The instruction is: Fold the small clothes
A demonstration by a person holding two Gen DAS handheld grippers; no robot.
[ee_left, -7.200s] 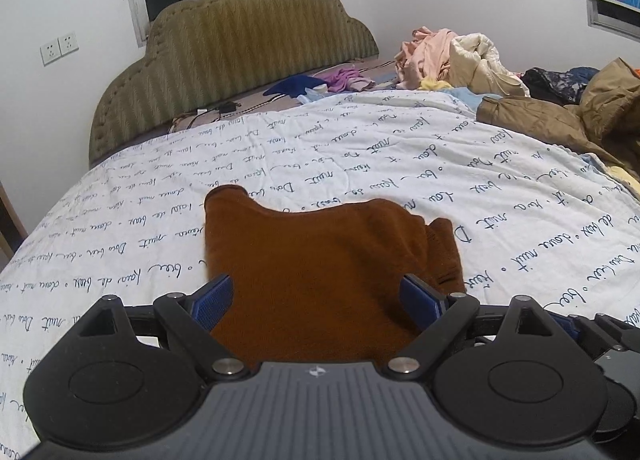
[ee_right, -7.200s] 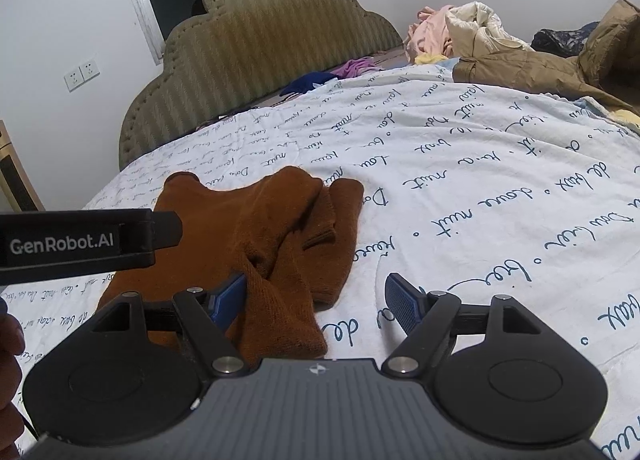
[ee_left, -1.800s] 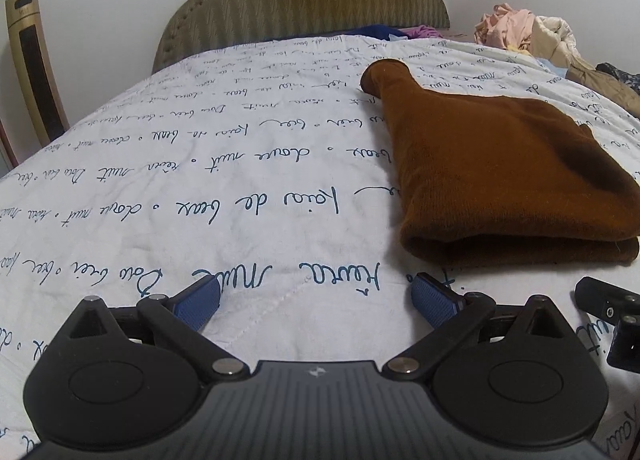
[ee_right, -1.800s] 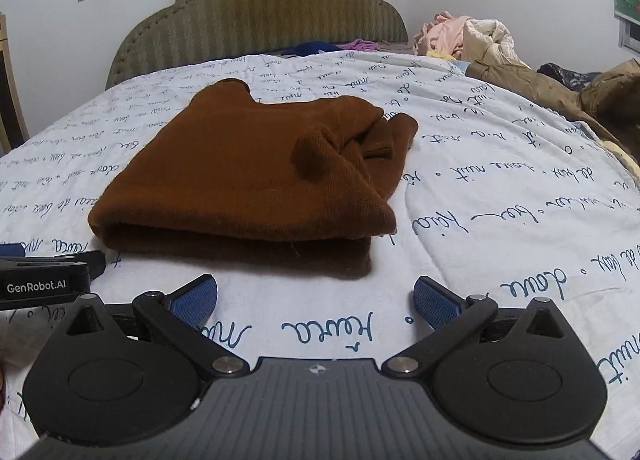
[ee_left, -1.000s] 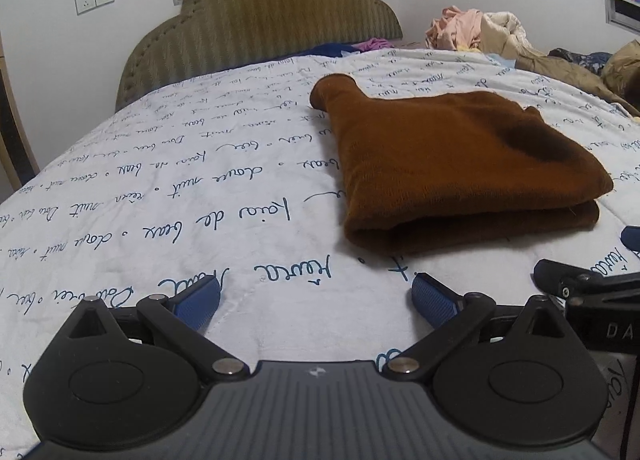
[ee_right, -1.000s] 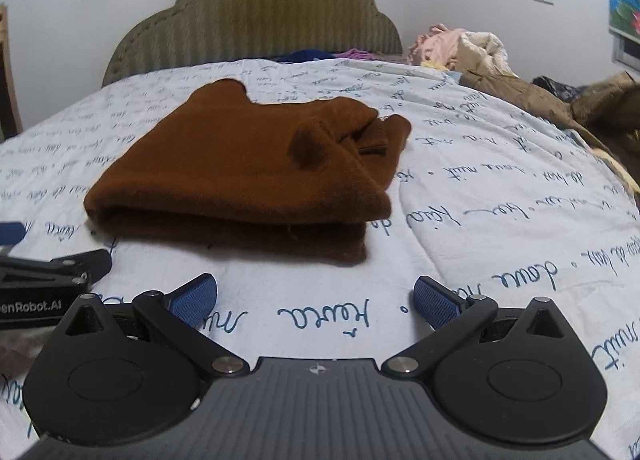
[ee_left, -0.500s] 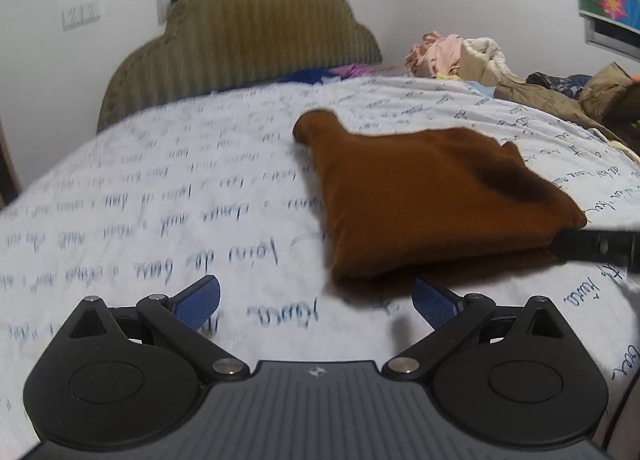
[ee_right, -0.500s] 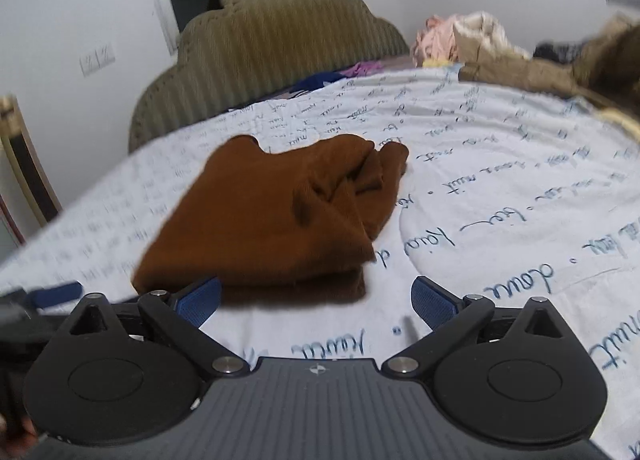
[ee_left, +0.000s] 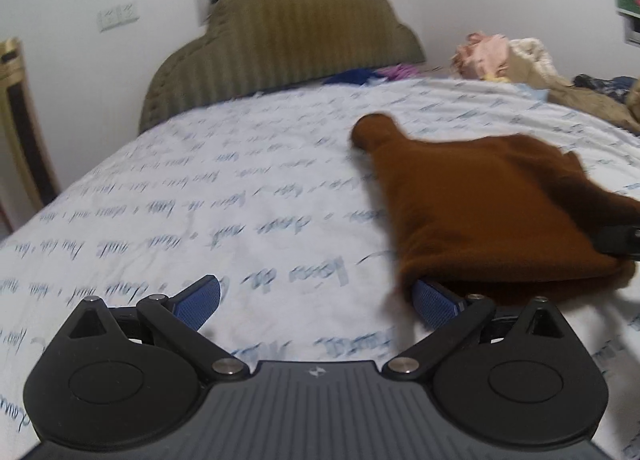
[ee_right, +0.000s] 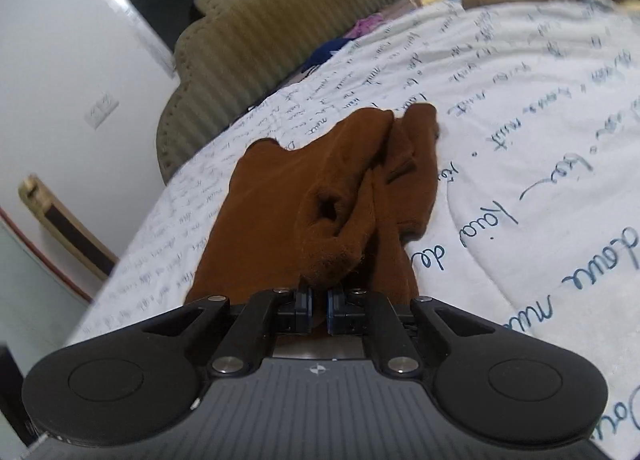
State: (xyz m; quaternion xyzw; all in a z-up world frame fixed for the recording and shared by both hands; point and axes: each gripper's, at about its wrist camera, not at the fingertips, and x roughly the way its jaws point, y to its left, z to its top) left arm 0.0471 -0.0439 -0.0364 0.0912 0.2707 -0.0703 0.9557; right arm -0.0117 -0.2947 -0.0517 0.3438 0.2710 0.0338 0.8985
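Note:
A folded brown knit garment (ee_left: 480, 212) lies on the white quilt with blue script (ee_left: 240, 220). My left gripper (ee_left: 316, 300) is open at the garment's near left corner. Its right fingertip (ee_left: 436, 304) is tucked under the fold, while the left one (ee_left: 196, 300) rests over bare quilt. In the right wrist view the garment (ee_right: 304, 196) runs away from my right gripper (ee_right: 319, 308), whose jaws are closing tight on its near edge, bunching the cloth. That gripper shows as a black tip (ee_left: 618, 244) at the garment's right side.
An olive padded headboard (ee_left: 280, 44) stands at the far end of the bed. A heap of loose clothes (ee_left: 520, 60) lies at the far right. A wooden frame (ee_left: 16, 120) stands by the wall on the left. Bare quilt (ee_right: 520, 140) spreads to the right of the garment.
My right gripper has gone from wide open to shut on the garment's near edge and has rolled. My left gripper has moved in, its right finger now under the garment's corner.

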